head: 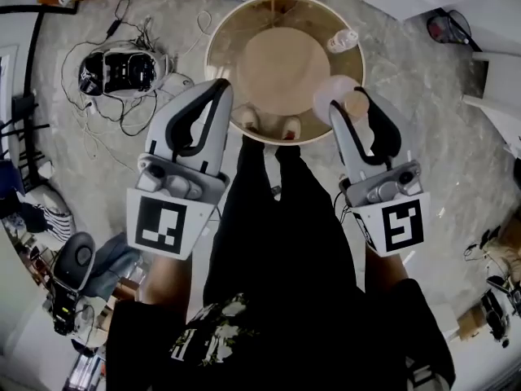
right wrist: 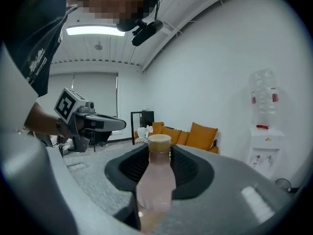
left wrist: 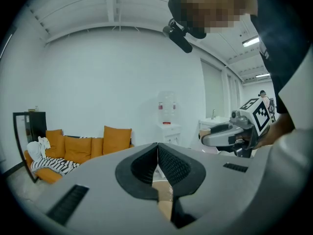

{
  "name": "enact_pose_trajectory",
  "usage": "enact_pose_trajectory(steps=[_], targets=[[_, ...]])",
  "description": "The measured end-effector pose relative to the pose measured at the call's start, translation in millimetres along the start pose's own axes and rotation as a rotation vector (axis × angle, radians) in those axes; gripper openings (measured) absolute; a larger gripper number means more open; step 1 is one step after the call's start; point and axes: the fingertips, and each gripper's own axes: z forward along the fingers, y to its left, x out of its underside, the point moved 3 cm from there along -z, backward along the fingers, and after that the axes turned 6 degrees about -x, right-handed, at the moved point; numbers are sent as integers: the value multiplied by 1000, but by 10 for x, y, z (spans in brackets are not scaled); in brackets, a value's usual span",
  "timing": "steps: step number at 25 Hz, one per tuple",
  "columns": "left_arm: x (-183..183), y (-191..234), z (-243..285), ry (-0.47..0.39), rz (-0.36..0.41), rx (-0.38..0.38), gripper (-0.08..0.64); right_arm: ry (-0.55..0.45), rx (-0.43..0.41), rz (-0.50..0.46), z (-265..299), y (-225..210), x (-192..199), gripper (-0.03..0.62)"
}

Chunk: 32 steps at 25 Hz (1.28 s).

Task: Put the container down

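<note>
Office lounge: orange sofa [left wrist: 83,148], water dispenser [right wrist: 264,126]

Pale pink container [right wrist: 155,187], tan cap [right wrist: 159,143], orange sofa [left wrist: 83,149], beige table [head: 281,68]

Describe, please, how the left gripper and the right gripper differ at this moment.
The left gripper is shut on nothing, its jaws pressed together; the right gripper is shut on a pink bottle with a tan cap. The left hovers by the round table's near-left rim, the right by its near-right. Both are grey with black pads.
</note>
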Motion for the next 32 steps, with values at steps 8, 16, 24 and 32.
enact_pose_trajectory(steps=[8, 16, 24, 32], targets=[[590, 171, 425, 57, -34, 86, 12, 60, 44, 66, 411, -63, 535, 132], [1100, 282, 724, 93, -61, 119, 12, 115, 59, 90, 730, -133, 1058, 132], [1412, 243, 931, 119, -64, 175, 12, 143, 66, 104, 907, -145, 1430, 132], [1941, 299, 1169, 156, -93, 208, 12, 163, 62, 138, 1219, -160, 1941, 132]])
